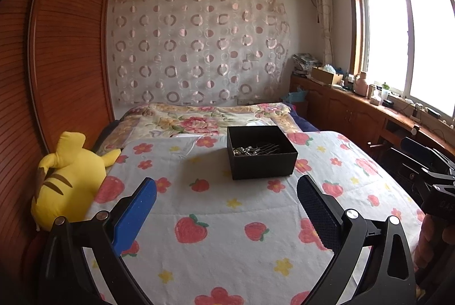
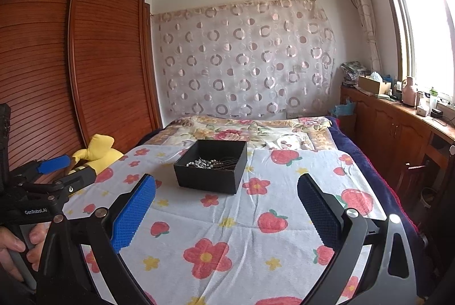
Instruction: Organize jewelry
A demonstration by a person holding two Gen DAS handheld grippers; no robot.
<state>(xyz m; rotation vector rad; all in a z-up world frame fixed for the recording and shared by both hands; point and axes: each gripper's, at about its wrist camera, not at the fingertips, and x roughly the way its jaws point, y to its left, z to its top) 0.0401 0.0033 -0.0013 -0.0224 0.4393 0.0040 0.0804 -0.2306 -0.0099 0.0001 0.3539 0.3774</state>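
Yellow plush toy (image 1: 66,177) lies at the bed's left edge. Your left gripper (image 1: 227,191) hangs wide and empty over the strawberry-print cover (image 1: 221,208). Mid-bed sits the black box (image 1: 260,152), holding what look like beaded hairpins (image 1: 250,150). Your right gripper (image 2: 226,189) is spread wide too, empty.

Open black box (image 1: 261,152) with jewelry (image 1: 250,150) on the bedspread (image 1: 227,219).
A square, lidless, matte black box is set upright on the strawberry-and-flower bedspread, toward its far edge and roughly midway between its side edges. Silver beaded pieces and thin dark pins are seen tangled loosely on the box floor; single items cannot be told apart.
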